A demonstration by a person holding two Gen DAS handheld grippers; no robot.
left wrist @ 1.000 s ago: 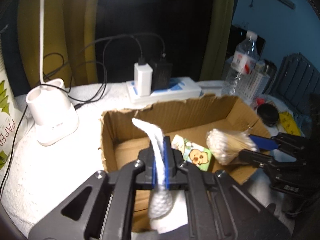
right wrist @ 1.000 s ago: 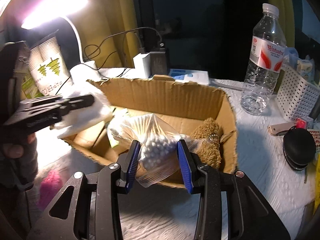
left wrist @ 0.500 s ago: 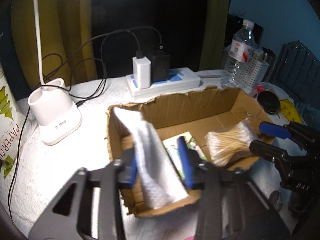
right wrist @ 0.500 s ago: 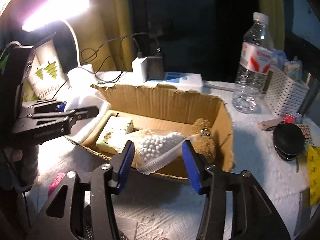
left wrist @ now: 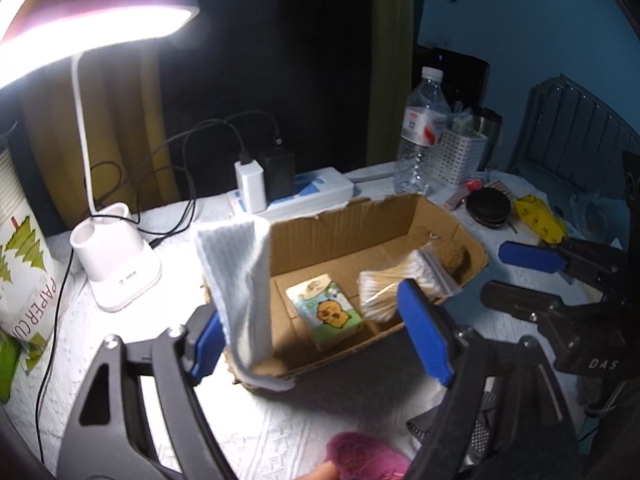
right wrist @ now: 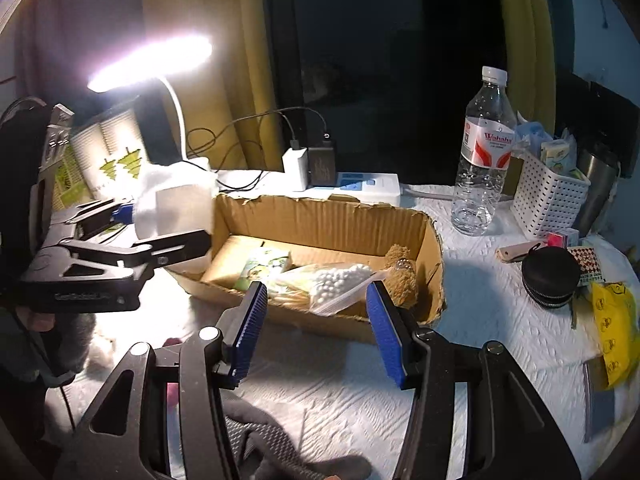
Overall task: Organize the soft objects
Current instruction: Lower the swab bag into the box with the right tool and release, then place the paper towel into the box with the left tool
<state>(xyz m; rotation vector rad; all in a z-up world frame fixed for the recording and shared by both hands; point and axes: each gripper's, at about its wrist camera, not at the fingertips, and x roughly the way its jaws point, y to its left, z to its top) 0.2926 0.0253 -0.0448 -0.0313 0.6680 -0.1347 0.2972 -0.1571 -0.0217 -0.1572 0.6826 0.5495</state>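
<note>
At the table's near edge: the pink fluffy object (left wrist: 362,456) lay just below the left gripper (left wrist: 316,338), nearer that hand.
Left gripper: jaws spread, empty.
Right gripper (right wrist: 316,330): jaws spread, empty.
Over the near-left corner of the torn cardboard box (left wrist: 476,254): the white ribbed cloth (left wrist: 240,280) hung draped, long axis running down the wall.
Judgement: the cloth wanted tucking in.
</note>
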